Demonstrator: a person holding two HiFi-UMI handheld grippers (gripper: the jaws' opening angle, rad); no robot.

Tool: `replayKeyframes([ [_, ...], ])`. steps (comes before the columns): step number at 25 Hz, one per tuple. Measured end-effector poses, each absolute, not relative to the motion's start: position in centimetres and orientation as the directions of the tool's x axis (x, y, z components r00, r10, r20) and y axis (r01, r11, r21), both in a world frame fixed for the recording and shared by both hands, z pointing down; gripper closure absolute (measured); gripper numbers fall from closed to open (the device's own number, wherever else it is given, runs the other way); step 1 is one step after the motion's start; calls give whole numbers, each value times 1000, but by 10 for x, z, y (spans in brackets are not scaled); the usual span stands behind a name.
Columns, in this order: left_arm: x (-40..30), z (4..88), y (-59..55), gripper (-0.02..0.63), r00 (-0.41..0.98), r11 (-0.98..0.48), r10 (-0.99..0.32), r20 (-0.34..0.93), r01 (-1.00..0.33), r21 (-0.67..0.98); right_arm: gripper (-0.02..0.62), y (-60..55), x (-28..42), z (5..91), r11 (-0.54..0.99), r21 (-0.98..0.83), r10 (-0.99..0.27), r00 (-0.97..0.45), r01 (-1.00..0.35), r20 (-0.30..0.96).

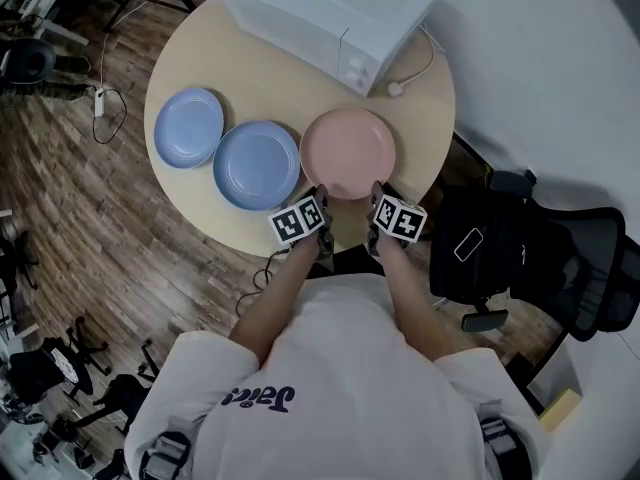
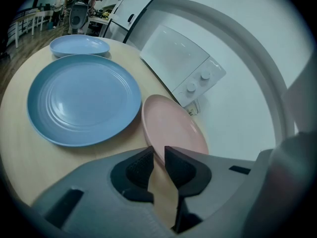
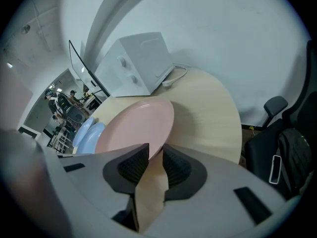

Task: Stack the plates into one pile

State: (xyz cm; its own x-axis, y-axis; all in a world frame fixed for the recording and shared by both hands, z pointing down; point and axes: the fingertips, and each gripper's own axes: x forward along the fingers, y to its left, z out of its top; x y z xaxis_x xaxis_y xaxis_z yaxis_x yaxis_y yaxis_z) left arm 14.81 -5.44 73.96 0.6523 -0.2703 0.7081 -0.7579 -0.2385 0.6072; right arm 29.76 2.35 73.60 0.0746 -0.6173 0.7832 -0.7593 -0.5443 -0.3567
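Presently: round pale wooden table [image 1: 250,78] fills upper centre of the head view. White box-shaped microwave oven [image 1: 320,13] sits at its far edge, top of frame; door shut, contents not visible.

3 plates in a row, none stacked yet:
- mid-blue round ribbed plate [image 1: 256,164], centre of frame
- lighter blue round plate [image 1: 189,127], upper left of it; rims near or touching, cannot tell which
- pink round smooth plate [image 1: 347,153], right of centre, just beside the mid-blue one

All 3 plates empty.

Left gripper [image 2: 158,155]: jaws clenched on the pink plate's near rim, at its lower left in the head view. Right gripper [image 3: 155,155]: jaws grasping the same rim at its lower right. Near edge looks tipped up a little, with shadow under it. Cannot tell whether the far edge rests on the table.

Step in hand, as judged: lift the pink plate with 2 grips and carry it left onto the mid-blue plate. To do it well:
- raise both hands evenly so the plate stays level
- clear the blue rim before crossing
- centre, lower flat, let go with both together

Both holds are on 1 thin edge, so the far side may sag or the rim slip.
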Motion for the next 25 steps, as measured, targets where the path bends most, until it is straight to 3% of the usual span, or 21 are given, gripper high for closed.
replayKeyframes([
  [12,125,706,-66,529,681,-247,-341,648,-730,637,500,5,277,696,-476,-342,-677,90,-810,730],
  [25,14,695,-109,528,531,-87,-553,642,-803,590,499,-87,178,687,-174,-365,-701,-145,-915,698],
])
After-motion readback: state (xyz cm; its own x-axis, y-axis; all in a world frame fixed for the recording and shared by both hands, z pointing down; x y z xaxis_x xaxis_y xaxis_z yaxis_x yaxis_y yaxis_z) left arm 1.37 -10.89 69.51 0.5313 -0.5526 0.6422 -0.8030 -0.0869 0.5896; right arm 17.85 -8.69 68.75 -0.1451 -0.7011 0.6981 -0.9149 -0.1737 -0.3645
